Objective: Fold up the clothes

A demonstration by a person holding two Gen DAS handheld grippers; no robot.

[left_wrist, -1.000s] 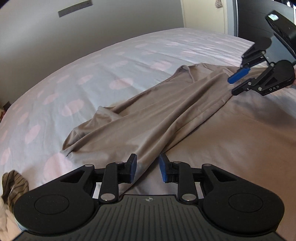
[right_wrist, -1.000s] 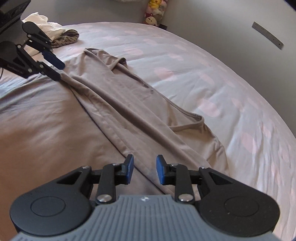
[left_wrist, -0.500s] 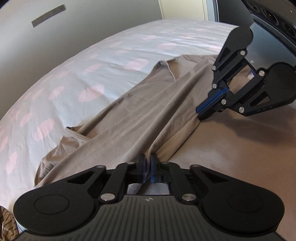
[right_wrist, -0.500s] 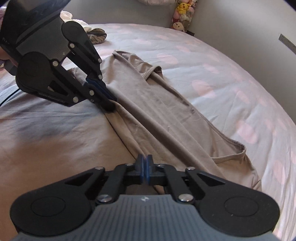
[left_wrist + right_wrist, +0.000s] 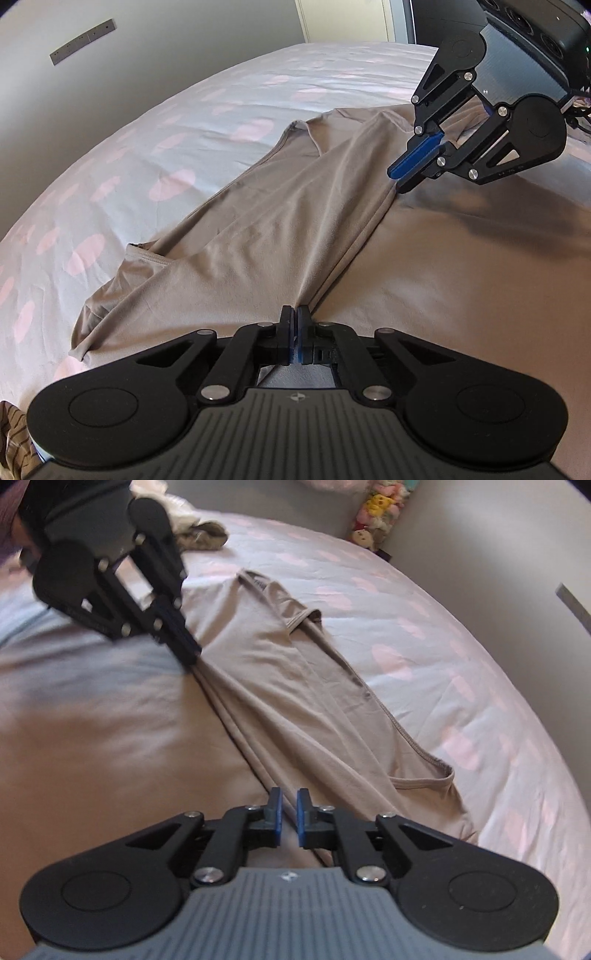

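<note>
A taupe garment [image 5: 266,221] lies spread on the bed, one side folded over into a long ridge. My left gripper [image 5: 294,317] is shut on the near end of that fold. In the right wrist view the left gripper [image 5: 184,646] pinches the far end of the same fold on the garment [image 5: 295,686]. My right gripper [image 5: 289,805] has its pads slightly apart over the fold's edge, with a narrow gap between them. In the left wrist view the right gripper [image 5: 406,173] touches the fold at its far end.
The bed sheet [image 5: 147,147] is pale grey with pink spots. A crumpled patterned cloth [image 5: 207,535] and white fabric lie at the far corner. Stuffed toys [image 5: 376,517] sit against the wall. A striped cloth [image 5: 14,435] lies near my left gripper.
Both grippers closed on the fold half a second ago. The right gripper's pads have since parted a little. The left stays shut, and the fold is drawn taut between them.
</note>
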